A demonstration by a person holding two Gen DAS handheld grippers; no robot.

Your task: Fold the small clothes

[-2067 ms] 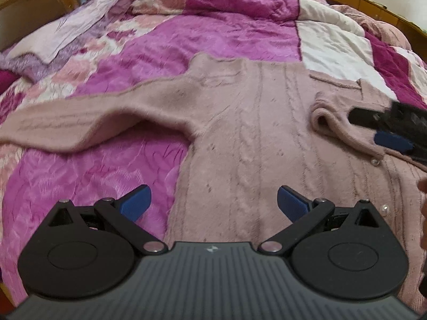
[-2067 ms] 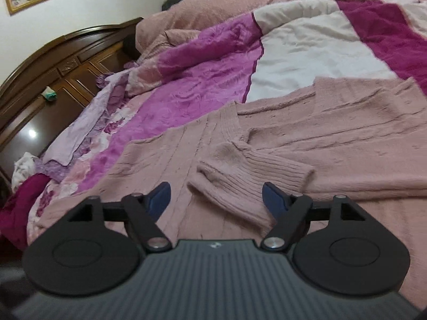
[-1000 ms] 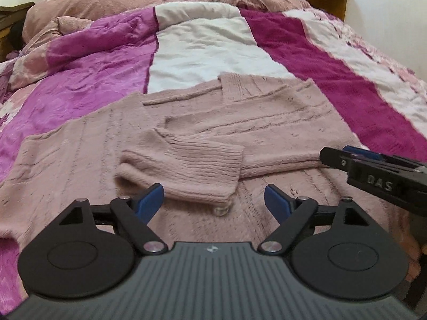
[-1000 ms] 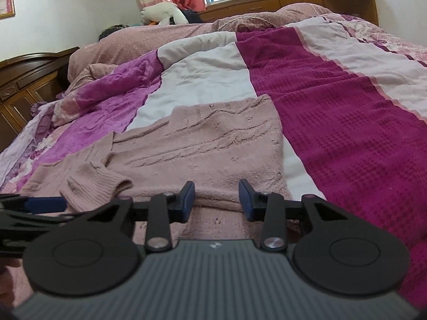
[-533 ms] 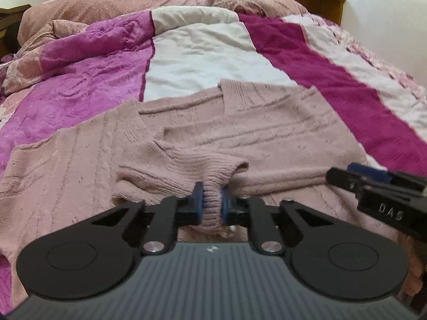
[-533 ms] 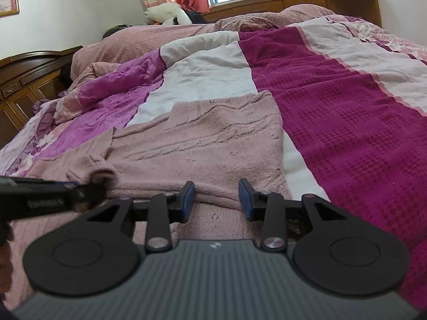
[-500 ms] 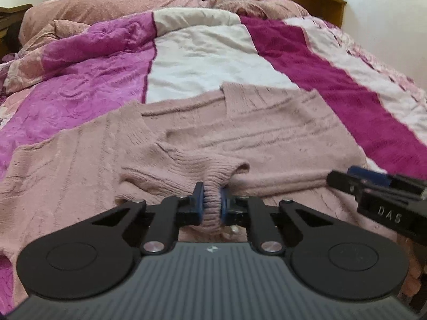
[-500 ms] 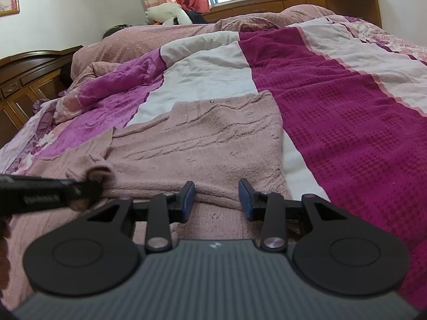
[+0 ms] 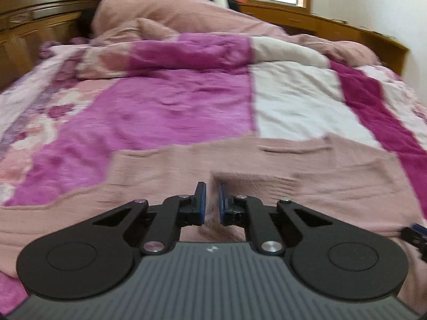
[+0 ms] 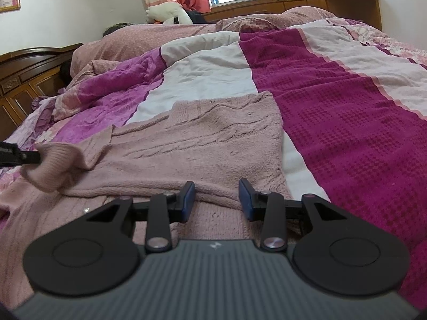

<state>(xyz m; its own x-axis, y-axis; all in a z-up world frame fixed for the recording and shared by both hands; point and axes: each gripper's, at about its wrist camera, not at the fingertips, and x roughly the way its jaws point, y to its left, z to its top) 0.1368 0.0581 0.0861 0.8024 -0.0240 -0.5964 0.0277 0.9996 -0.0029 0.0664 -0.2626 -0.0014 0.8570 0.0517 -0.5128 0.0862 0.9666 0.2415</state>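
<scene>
Here the left gripper (image 9: 209, 204), open a second ago, is clamped on the sleeve cuff (image 10: 54, 164) of the pink knit cardigan (image 10: 202, 144) and has lifted it off the body panel, so a sleeve fold is judged under way. The right gripper (image 10: 216, 200), part-open, straddles a folded edge of the knit; contact cannot be told. The cardigan lies flat on the striped bedspread (image 10: 347, 112), its long axis crosswise, collar toward the pillows.
</scene>
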